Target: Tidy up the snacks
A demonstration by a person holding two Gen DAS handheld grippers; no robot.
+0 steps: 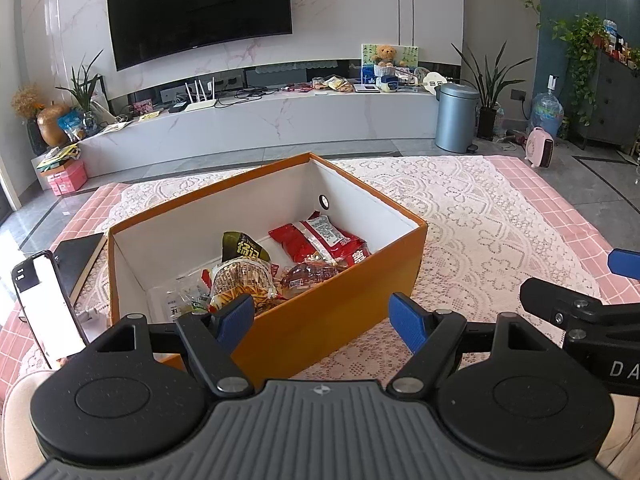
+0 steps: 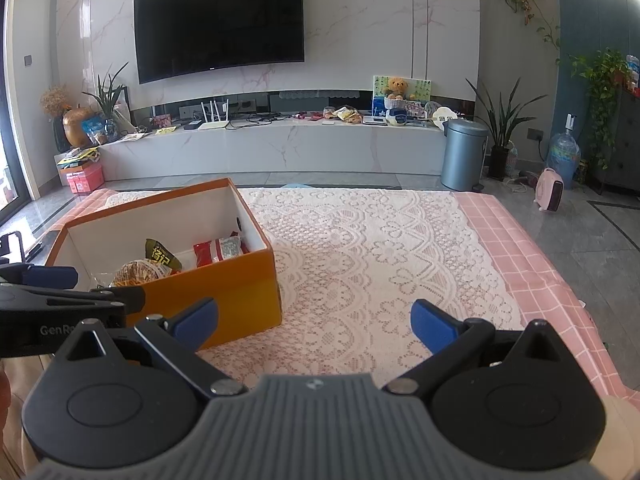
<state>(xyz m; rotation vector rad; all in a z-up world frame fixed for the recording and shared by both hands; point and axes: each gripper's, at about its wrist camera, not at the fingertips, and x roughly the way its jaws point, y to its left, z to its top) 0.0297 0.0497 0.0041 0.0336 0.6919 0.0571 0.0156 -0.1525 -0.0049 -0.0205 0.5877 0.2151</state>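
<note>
Hovering with nothing between its blue pads, the left claw (image 1: 322,322) stands spread wide just short of the box's near corner. The right claw (image 2: 314,322) is likewise wide apart and empty, over bare lace to the right of the box. Neither touches anything.

Just beyond the left claw sits the orange box (image 1: 332,312), open-topped and angled on the worktop (image 1: 480,232), which wears a lace cloth over pink check. Inside lie the snacks: a clear bag of orange sticks (image 1: 240,280) nearest, a dark green packet (image 1: 242,250) behind it, a small reddish pack (image 1: 308,274) to its right, and a red-and-white bag (image 1: 324,236) toward the far wall. A clear wrapper (image 1: 176,300) lies at the near left (its label is too small to read). A phone (image 1: 48,308) and a dark notebook (image 1: 78,260) rest left of the box.

No loose snack shows on the lace in either view, so the gathering step looks done, or nearly. The next move likely calls for tidying the packets inside or shifting the box; for the latter, both claws would need to close on opposite walls.

Farther off stand the TV unit (image 1: 260,120) and a grey bin (image 1: 456,118).
</note>
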